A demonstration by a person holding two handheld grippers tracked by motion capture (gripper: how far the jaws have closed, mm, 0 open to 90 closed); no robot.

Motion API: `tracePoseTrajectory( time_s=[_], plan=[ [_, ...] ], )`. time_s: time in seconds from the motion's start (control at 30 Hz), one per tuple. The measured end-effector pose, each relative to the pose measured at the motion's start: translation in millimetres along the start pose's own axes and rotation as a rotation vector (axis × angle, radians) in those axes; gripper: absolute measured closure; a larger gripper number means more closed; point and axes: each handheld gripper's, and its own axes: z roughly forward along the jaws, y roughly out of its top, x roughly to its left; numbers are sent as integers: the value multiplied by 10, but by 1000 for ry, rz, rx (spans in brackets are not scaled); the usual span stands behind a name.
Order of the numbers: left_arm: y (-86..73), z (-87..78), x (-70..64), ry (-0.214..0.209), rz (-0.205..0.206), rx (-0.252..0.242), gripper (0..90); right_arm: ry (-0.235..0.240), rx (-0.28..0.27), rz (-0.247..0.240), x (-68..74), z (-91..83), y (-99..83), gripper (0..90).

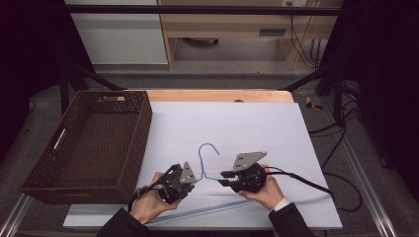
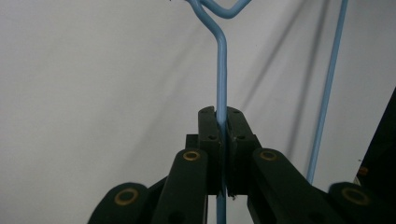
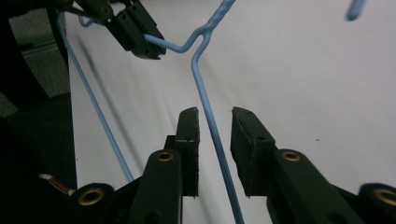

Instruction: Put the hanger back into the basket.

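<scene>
Your left gripper pinches the blue wire hanger; right gripper jaws spread, straddling its other shoulder wire. No legible writing.

Light blue wire hanger, black hand-held gripper jaws, dark brown woven basket, white table cover

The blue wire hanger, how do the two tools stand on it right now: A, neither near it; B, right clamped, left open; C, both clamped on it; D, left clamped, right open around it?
D: the left tool is shut on the blue wire hanger, while the right tool stands open with the wire running between its jaws.
</scene>
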Motion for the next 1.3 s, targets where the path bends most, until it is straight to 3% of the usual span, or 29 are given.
tracePoseTrajectory(
  time_s=[0.1,0.2,0.27,0.3,0.33,0.43,0.47,0.53,0.83,1.03,1.3],
  plan=[
    [9,-43,1,4,-4,-13,871,-23,-13,11,-25,-92,-5,641],
    [22,-104,5,9,-14,-30,871,-79,-59,57,-97,-279,-42,571],
    [27,-152,15,13,-29,-52,871,-115,-101,96,-142,-398,-72,471],
    [29,-171,22,11,-30,-53,871,-156,-142,134,-185,-512,-103,401],
    [32,-192,29,12,-32,-62,871,-156,-142,134,-185,-512,-103,401],
    [43,-238,56,21,-43,-78,871,-215,-201,193,-221,-652,-164,270],
    [55,-259,71,29,-49,-82,871,-254,-228,219,-235,-721,-212,183],
    [61,-272,81,34,-51,-85,871,-291,-241,235,-245,-772,-258,136],
    [97,-375,155,63,-69,-100,871,-367,-293,275,-257,-952,-420,56],
    [111,-486,250,84,-85,-117,872,-388,-297,289,-258,-1029,-496,49],
    [176,-687,383,119,-126,-180,871,-394,-286,304,-252,-1048,-600,34]
  ],
)
